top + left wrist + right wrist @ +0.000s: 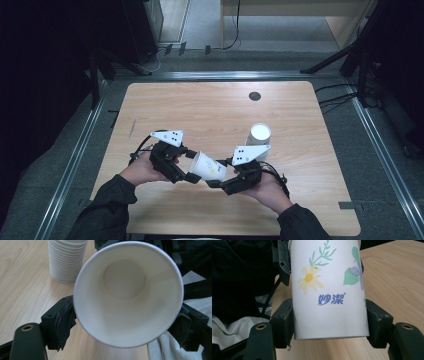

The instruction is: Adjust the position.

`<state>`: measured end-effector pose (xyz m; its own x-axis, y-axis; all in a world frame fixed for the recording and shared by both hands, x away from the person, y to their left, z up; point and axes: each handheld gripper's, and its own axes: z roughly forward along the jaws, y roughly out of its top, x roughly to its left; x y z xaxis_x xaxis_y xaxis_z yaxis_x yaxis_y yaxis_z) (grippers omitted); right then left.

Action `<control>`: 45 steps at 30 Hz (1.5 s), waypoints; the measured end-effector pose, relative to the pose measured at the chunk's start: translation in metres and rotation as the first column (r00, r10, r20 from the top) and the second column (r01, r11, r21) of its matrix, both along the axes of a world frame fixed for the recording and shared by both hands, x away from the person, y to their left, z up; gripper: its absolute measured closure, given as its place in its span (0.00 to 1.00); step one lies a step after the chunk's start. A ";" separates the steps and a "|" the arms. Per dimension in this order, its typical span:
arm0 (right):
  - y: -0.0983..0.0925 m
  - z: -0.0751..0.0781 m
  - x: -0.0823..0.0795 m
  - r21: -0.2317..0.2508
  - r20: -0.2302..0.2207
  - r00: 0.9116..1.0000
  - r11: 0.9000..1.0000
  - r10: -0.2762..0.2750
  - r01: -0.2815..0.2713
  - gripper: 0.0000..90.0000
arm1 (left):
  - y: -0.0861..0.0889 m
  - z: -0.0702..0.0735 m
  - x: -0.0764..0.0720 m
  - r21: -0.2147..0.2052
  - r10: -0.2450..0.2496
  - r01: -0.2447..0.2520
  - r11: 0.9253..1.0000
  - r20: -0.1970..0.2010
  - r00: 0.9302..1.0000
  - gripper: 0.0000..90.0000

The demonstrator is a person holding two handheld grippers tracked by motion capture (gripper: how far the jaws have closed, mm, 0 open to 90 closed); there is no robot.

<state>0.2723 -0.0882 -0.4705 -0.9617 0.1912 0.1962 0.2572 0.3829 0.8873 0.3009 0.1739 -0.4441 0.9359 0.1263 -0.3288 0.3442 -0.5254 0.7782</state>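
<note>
A white paper cup [209, 166] printed with flowers lies on its side in the air above the table's near half, held between both grippers. My left gripper [192, 165] is shut on its rim end. In the left gripper view the empty inside of the cup [125, 282] faces the camera, with a pad [63, 320] pressed against each side. My right gripper [220, 174] is shut on the base end. In the right gripper view the printed wall of the cup [329, 290] stands between the two pads [284, 322]. A stack of white cups [259, 137] stands on the table just beyond my right gripper.
The wooden table [200, 110] has a round dark grommet [255, 96] near its far edge. Dark floor and metal rails [75, 155] surround it. The cup stack [66, 261] stands close behind the held cup in the left gripper view.
</note>
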 end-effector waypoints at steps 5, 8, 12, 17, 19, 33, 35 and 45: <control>-0.001 0.000 0.000 0.010 -0.003 1.000 1.000 -0.004 0.004 0.39 | 0.000 0.001 0.000 -0.022 0.006 -0.006 1.000 0.001 1.000 0.23; -0.001 0.000 0.000 0.012 -0.005 1.000 1.000 -0.005 0.005 0.39 | 0.000 0.001 0.000 -0.028 0.009 -0.009 1.000 -0.004 1.000 0.23; -0.001 0.000 0.000 0.012 -0.003 1.000 1.000 -0.005 0.005 0.39 | 0.000 0.001 0.000 -0.030 0.010 -0.010 0.999 0.000 1.000 0.24; 0.000 0.000 0.001 0.010 -0.003 1.000 1.000 -0.002 0.002 0.39 | 0.001 0.001 -0.001 -0.028 0.008 -0.008 1.000 0.010 1.000 0.26; 0.000 0.000 0.001 0.009 -0.001 1.000 1.000 -0.002 0.002 0.39 | 0.001 0.001 -0.002 -0.027 0.009 -0.008 1.000 0.016 1.000 0.26; 0.000 0.000 0.000 0.007 -0.008 1.000 1.000 -0.003 0.003 0.37 | 0.002 0.002 -0.003 -0.027 0.009 -0.009 1.000 0.022 1.000 0.28; 0.001 0.000 0.000 0.004 -0.009 1.000 1.000 -0.005 0.005 0.36 | 0.002 0.002 -0.003 -0.024 0.009 -0.008 1.000 0.023 1.000 0.28; 0.000 0.001 0.000 -0.014 -0.002 1.000 0.999 -0.029 0.029 0.31 | 0.009 0.009 -0.004 -0.018 0.032 -0.031 0.999 0.038 0.999 0.28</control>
<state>0.2722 -0.0886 -0.4691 -0.9554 0.2214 0.1953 0.2700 0.3880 0.8812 0.2973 0.1827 -0.4354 0.9434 0.1501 -0.2957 0.3304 -0.5007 0.8001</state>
